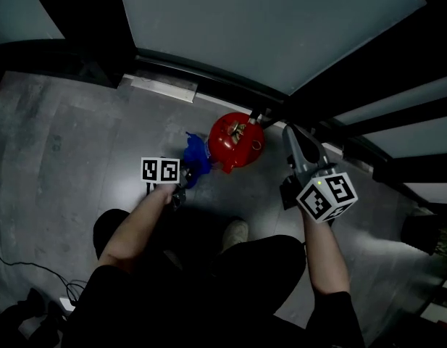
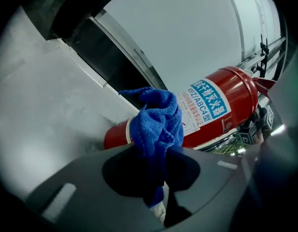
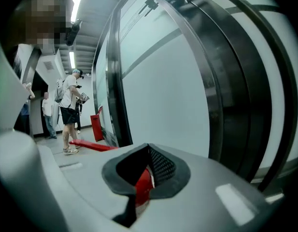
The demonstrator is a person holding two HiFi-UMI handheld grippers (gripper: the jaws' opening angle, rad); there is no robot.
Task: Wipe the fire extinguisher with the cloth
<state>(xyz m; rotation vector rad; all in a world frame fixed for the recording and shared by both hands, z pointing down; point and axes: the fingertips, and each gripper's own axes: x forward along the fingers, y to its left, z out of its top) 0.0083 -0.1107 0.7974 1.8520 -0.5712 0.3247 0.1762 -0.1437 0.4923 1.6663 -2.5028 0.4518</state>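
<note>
The red fire extinguisher (image 1: 236, 142) stands on the grey floor by the glass wall; I look down on its top. In the left gripper view its body (image 2: 221, 105) crosses the frame at a slant, with a white and blue label. A blue cloth (image 2: 158, 122) is bunched against its side, and my left gripper (image 2: 156, 158) is shut on the cloth's lower end. From above, the cloth (image 1: 196, 158) lies between the left gripper (image 1: 185, 180) and the extinguisher. My right gripper (image 1: 288, 133) hovers at the extinguisher's right. Its jaws (image 3: 149, 149) meet at the tips, with red showing in the gap behind them.
Frosted glass panels (image 1: 274, 27) in dark frames run along the back. My shoe (image 1: 235, 232) stands on the floor just below the extinguisher. Cables (image 1: 35, 270) lie at the lower left. Down the corridor a person (image 3: 69, 110) stands near a red board (image 3: 96, 127).
</note>
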